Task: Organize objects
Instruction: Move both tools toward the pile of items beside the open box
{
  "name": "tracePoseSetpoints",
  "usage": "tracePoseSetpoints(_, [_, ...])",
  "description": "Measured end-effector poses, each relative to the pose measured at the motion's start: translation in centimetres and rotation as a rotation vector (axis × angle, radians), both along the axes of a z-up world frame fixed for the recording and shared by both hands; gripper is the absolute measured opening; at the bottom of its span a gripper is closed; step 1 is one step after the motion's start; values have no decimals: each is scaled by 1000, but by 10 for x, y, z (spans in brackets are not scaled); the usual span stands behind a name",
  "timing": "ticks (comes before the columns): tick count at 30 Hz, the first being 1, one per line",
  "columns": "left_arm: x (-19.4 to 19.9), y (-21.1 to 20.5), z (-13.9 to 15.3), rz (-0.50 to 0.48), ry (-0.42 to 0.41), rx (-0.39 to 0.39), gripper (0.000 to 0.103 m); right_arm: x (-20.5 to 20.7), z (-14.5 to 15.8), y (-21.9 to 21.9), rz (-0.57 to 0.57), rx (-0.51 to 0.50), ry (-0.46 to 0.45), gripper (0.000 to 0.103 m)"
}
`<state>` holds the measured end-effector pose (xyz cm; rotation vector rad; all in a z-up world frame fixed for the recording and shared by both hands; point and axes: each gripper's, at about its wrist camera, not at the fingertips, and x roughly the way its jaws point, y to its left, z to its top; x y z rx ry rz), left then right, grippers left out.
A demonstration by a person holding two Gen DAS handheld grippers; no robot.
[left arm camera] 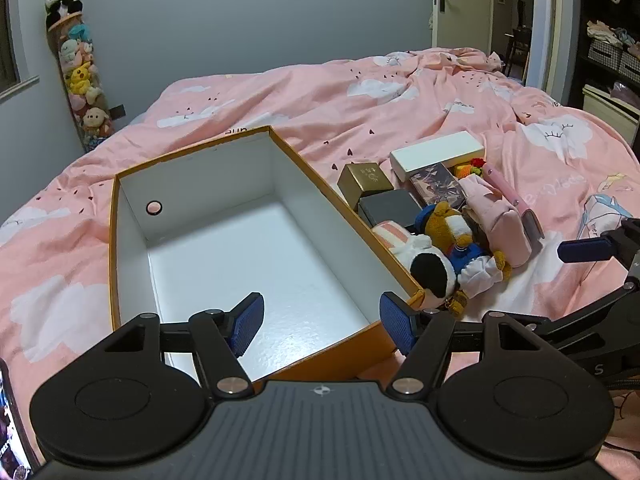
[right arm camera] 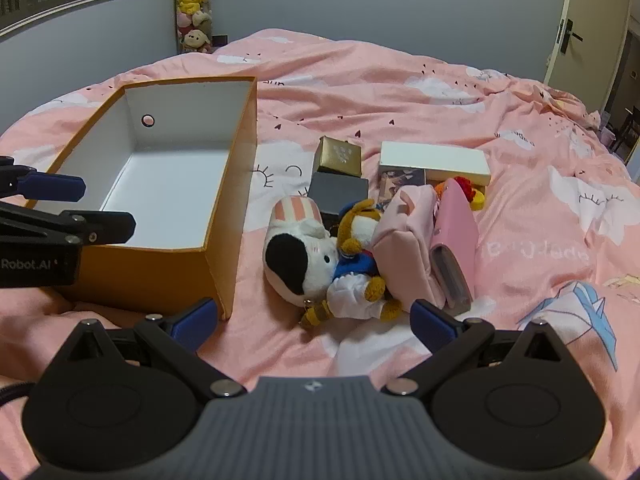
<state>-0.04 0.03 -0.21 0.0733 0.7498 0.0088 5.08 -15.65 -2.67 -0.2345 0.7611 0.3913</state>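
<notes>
An open orange box with a white inside (left arm camera: 132, 240) (right arm camera: 228, 152) lies empty on the pink bed. To its right is a pile: a black-and-white plush (left arm camera: 428, 268) (right arm camera: 296, 256), a bear plush in blue (left arm camera: 452, 224) (right arm camera: 356, 236), a pink pouch (left arm camera: 496, 216) (right arm camera: 404, 240), a pink case (right arm camera: 456, 220), a gold box (left arm camera: 366, 178) (right arm camera: 340, 156), a dark box (left arm camera: 390, 206) (right arm camera: 338, 192) and a white box (left arm camera: 436, 152) (right arm camera: 434, 160). My left gripper (left arm camera: 322, 322) is open and empty over the box's near end. My right gripper (right arm camera: 314, 322) is open and empty just in front of the plush toys.
The pink cloud-print duvet (right arm camera: 400, 88) covers the whole bed. A hanging column of plush toys (left arm camera: 82, 76) is on the far wall. A door (right arm camera: 568, 36) and shelving (left arm camera: 612, 52) are at the right. A phone edge (left arm camera: 12, 432) shows at lower left.
</notes>
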Motion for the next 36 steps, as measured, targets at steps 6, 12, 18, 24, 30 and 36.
tracePoseSetpoints(6, [0, 1, -2, 17, 6, 6, 78, 1, -2, 0, -7, -7, 10, 102])
tracePoseSetpoints(12, [0, 0, -2, 15, 10, 12, 78, 2, -5, -1, -13, -9, 25, 102])
tracePoseSetpoints(18, [1, -2, -3, 9, 17, 20, 78, 2, -6, -2, -19, -8, 33, 102])
tracePoseSetpoints(24, [1, -4, -3, 10, 21, 24, 78, 2, -7, -2, -24, -11, 39, 102])
tracePoseSetpoints(30, [2, -5, -3, 5, 26, 34, 78, 3, -8, -4, -29, -14, 48, 102])
tracePoseSetpoints(36, [2, -7, -4, -2, 35, 44, 78, 3, -9, -5, -31, -12, 52, 102])
